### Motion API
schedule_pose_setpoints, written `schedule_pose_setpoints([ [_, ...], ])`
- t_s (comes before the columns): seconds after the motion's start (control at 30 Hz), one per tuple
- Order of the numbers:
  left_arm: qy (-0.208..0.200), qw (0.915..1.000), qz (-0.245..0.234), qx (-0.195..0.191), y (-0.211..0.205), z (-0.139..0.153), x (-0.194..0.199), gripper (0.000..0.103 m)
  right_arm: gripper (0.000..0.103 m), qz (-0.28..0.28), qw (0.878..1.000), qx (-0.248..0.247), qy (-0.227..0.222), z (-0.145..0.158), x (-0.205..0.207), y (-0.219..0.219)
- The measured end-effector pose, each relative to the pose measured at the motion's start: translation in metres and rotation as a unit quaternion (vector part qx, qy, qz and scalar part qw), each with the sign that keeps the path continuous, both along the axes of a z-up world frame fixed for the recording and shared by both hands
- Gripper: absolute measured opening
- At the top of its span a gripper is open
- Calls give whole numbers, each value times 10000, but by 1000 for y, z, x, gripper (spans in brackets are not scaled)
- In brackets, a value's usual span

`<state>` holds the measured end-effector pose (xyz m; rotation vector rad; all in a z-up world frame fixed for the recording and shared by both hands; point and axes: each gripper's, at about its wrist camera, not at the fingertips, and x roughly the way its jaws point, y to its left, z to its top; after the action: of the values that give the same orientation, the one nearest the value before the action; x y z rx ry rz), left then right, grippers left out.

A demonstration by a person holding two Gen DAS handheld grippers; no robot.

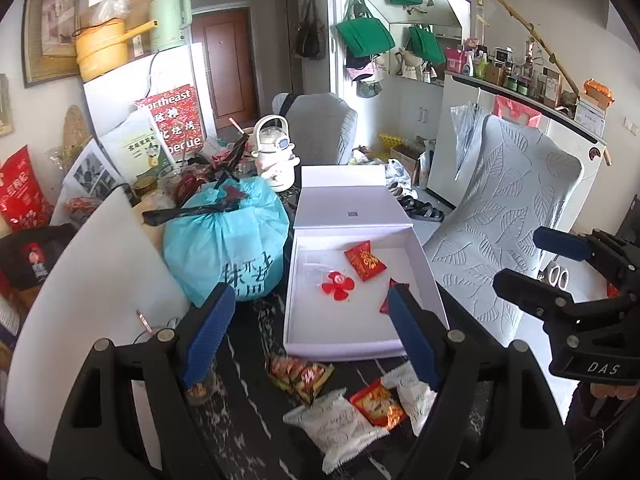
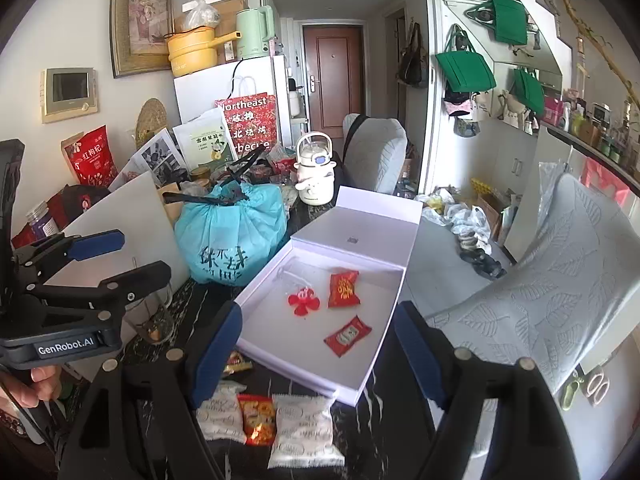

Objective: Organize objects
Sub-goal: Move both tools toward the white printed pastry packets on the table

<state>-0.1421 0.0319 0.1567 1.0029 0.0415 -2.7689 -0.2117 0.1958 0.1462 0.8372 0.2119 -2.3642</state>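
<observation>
1. Left wrist view: the left gripper hangs above the dark marble table with its blue fingers spread wide and nothing between them. Past the fingertips stands the open white box, already holding a red flower charm and a red snack packet; a second red packet sits half hidden behind the right-hand finger. On the near side of the fingertips, low between the fingers, lie the loose snacks: two white packets, an orange-red packet and a brown-and-orange packet.

2. Right wrist view: the right gripper also stands parted and empty, the box directly ahead of the tips. Both red packets lie in it beside the charm. The white packets and orange-red packet lie between the fingers, short of the box's near wall.

3. Judged next: take one loose packet at a time. Drop the tips straight over a packet, pinch across its narrow side, lift clear of the near wall, then release over bare box floor, away from the charm. Keep the two grippers on separate packets to avoid crossing.
</observation>
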Motion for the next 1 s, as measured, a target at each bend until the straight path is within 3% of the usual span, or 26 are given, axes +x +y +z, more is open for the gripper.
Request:
schedule_pose_setpoints([
  [0.33,22,10000,89,33,18,6,50,78,80,42,10000,-41,7,2,45,23],
  [1.0,-16,9999,162,31,47,-19,136,79,80,119,9999,-53,9,-17,124,50],
])
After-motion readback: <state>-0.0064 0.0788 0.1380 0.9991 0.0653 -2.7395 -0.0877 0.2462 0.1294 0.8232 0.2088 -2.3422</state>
